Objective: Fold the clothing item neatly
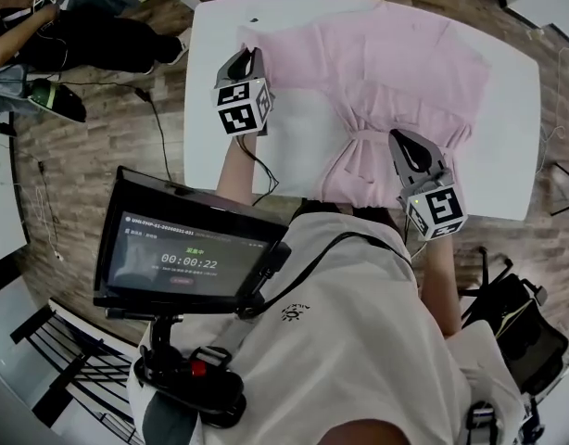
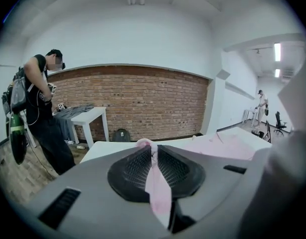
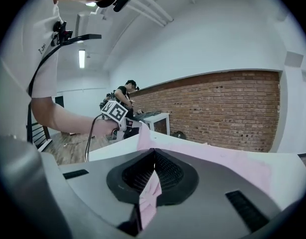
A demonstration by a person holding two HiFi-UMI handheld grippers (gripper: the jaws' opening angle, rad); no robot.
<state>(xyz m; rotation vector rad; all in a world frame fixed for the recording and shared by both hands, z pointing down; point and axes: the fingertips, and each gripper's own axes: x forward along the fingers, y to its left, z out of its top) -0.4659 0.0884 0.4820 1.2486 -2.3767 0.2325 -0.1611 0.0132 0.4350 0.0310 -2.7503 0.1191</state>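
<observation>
On the table: a white rectangular table (image 1: pixel 507 156) carries a pale pink cloth garment (image 1: pixel 386 72), spread flat over the far and middle part of the top. Its near part is gathered into folds that run down to the near edge.
Left gripper (image 1: pixel 248 60): a grey tool with a black-and-white marker cube, held over the table's left part, right at the garment's left edge.
Left fingers: in the left gripper view the two black ribbed pads (image 2: pixel 133 171) stand almost together. A narrow strip of the pink cloth is pinched in the slit between them, and a small bunch of it pokes out beyond the tips.
Right gripper (image 1: pixel 410 151): the same make, held low over the near right of the table, at the gathered folds.
Right fingers: in the right gripper view the black ribbed pads (image 3: pixel 168 176) are pressed together on a thin fold of the pink cloth, which hangs out behind them.
Cloth between the tools: seen from the right gripper, the pink edge lifts off the table toward the left gripper; the remainder lies on the top.
Chest rig: a black-framed screen (image 1: pixel 187 253) sits below the left forearm in the head view.
Room: wood-plank floor (image 1: pixel 90 156), red brick wall (image 2: pixel 143 103), and a standing person (image 2: pixel 41 108) beside a second small white table (image 2: pixel 90 117) that bears grey cloth.
</observation>
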